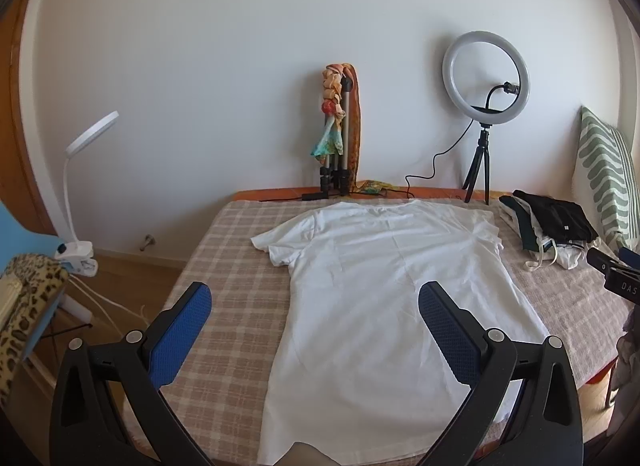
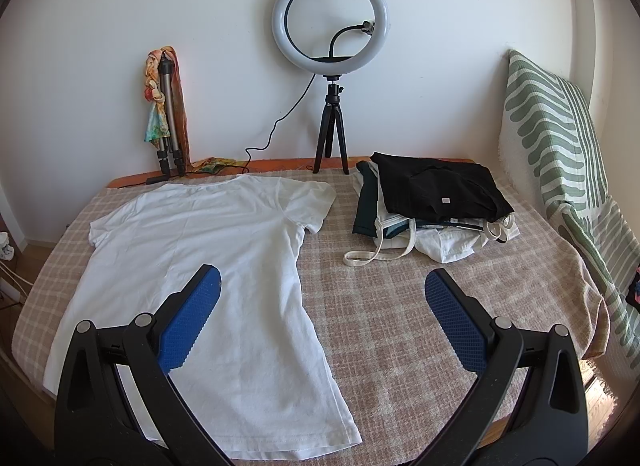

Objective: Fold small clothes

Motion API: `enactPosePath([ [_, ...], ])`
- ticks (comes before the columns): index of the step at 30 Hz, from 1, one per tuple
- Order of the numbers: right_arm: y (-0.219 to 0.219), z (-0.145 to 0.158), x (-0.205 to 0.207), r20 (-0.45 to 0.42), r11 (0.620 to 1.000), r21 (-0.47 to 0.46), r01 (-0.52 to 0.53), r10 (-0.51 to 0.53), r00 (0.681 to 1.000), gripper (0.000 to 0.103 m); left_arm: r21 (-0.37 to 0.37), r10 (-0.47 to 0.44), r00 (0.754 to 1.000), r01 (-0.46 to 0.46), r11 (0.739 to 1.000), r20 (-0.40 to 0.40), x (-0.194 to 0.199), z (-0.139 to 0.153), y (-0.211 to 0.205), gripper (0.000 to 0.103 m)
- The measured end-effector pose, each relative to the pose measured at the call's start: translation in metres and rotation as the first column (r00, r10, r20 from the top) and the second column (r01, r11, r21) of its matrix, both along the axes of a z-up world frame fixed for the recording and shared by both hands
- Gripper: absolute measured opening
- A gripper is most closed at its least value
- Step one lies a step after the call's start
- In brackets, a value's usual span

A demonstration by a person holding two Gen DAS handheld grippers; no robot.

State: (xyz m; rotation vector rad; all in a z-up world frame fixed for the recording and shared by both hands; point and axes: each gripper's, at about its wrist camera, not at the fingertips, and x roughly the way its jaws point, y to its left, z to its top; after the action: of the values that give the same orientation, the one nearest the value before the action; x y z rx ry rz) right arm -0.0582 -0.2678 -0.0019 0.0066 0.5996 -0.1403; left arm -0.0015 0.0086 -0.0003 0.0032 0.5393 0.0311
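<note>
A white T-shirt (image 1: 384, 290) lies spread flat on the checked bed cover (image 1: 236, 266), collar toward the wall, hem toward me. It also shows in the right wrist view (image 2: 208, 266). My left gripper (image 1: 316, 298) is open and empty, held above the shirt's left side near the hem. My right gripper (image 2: 322, 286) is open and empty, held above the shirt's right edge and the bare cover. The right gripper's body shows at the right edge of the left wrist view (image 1: 616, 278).
A pile of dark and white clothes (image 2: 432, 201) sits at the back right of the bed. A ring light on a tripod (image 2: 330, 37) and a folded tripod with a scarf (image 2: 166, 105) stand by the wall. A green-striped cushion (image 2: 560, 145) leans at the right. A clip lamp (image 1: 80, 193) stands left.
</note>
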Motion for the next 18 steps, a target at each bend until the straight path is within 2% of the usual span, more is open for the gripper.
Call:
enactPosePath([
  [18,0.0008,-0.0002,0.0011,0.000,1.000,-0.002,0.001,-0.001,1.000,0.103,-0.004,-0.002,1.000,0.002,1.000,-0.001,0.0010,0.0014,0.0020,0.103],
])
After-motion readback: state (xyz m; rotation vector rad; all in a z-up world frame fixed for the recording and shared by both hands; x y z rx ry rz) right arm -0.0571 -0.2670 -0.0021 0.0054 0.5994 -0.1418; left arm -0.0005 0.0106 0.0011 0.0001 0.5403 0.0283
